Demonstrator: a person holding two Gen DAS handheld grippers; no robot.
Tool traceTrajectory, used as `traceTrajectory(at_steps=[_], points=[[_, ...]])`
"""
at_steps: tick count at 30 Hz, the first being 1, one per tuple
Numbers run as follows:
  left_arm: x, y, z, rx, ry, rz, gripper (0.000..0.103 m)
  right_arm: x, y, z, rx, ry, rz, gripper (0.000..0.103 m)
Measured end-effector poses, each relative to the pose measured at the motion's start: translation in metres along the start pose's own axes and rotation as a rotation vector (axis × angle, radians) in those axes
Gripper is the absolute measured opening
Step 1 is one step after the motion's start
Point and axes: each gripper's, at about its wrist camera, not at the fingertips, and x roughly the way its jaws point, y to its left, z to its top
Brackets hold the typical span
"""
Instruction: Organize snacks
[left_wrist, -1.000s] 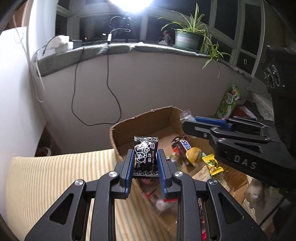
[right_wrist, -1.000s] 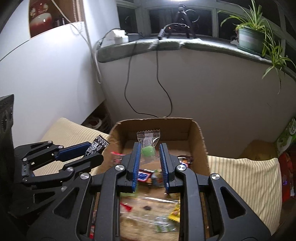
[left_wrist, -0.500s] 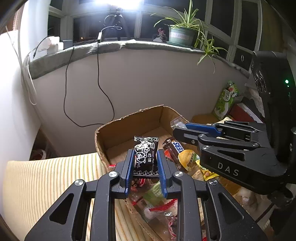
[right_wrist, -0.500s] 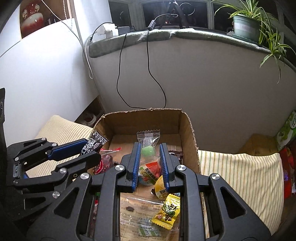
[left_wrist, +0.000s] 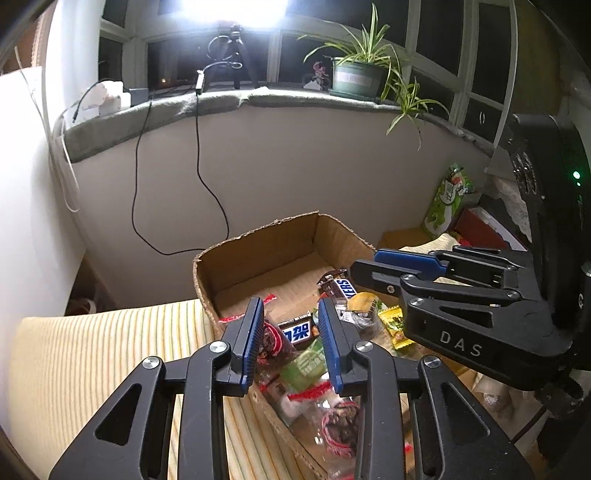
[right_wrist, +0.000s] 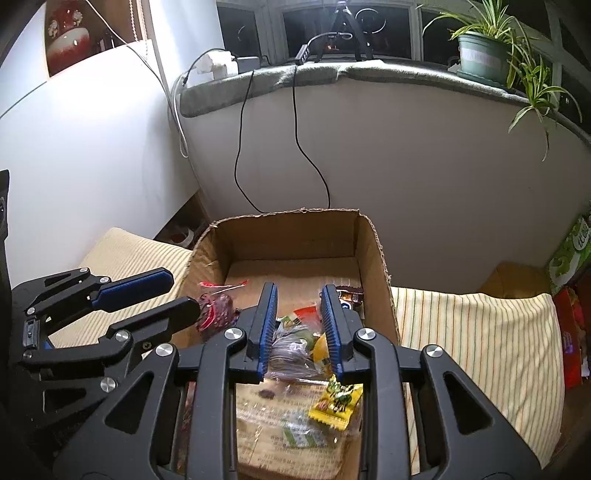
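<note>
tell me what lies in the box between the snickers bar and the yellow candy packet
A round yellow-orange wrapped snack sits between the Snickers bar and the yellow candy packet, inside the cardboard box; the left wrist view shows it.

A potted spider plant (left_wrist: 356, 75) stands on the grey-covered windowsill (left_wrist: 221, 103) in the upper right of the left wrist view, its leaves trailing over the edge. A small tripod (left_wrist: 231, 55) stands at upper centre under a bright light. A black cable (left_wrist: 199, 177) hangs down the pale wall below. A white power adapter (right_wrist: 218, 62) lies on the sill at upper left. A striped yellow cloth (right_wrist: 476, 332) fills the lower right.
</note>
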Motion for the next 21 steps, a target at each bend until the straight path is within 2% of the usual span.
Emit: traceTrajectory(at_steps=[5,7,9,13,15,17,19,21], points=[[-0.02,-0.002,-0.006,-0.009,-0.028,-0.003,0.029,-0.026,0.01,-0.007,-0.009,-0.036,-0.005,0.026],[-0.031,-0.002,-0.01,-0.016,-0.04,-0.004,0.03,-0.038,0.016,-0.011,-0.012,-0.053,-0.006,0.035],[-0.042,-0.002,-0.015,-0.021,-0.056,0.001,0.039,-0.05,0.021,-0.015,-0.016,-0.074,-0.01,0.047],[-0.062,-0.002,-0.023,-0.034,-0.083,0.007,0.047,-0.074,0.03,-0.027,-0.016,-0.106,-0.015,0.052],[-0.074,-0.002,-0.028,-0.044,-0.099,0.01,0.054,-0.083,0.032,-0.031,-0.015,-0.117,-0.018,0.064],[-0.084,-0.003,-0.033,-0.047,-0.111,0.012,0.057,-0.094,0.034,-0.037,-0.012,-0.135,-0.03,0.071],[-0.092,-0.005,-0.038,-0.049,-0.121,0.018,0.059,-0.102,0.036,-0.041,-0.009,-0.146,-0.035,0.072],[-0.1,-0.006,-0.045,-0.053,-0.132,0.027,0.065,-0.109,0.036,-0.047,-0.003,-0.152,-0.037,0.078]])
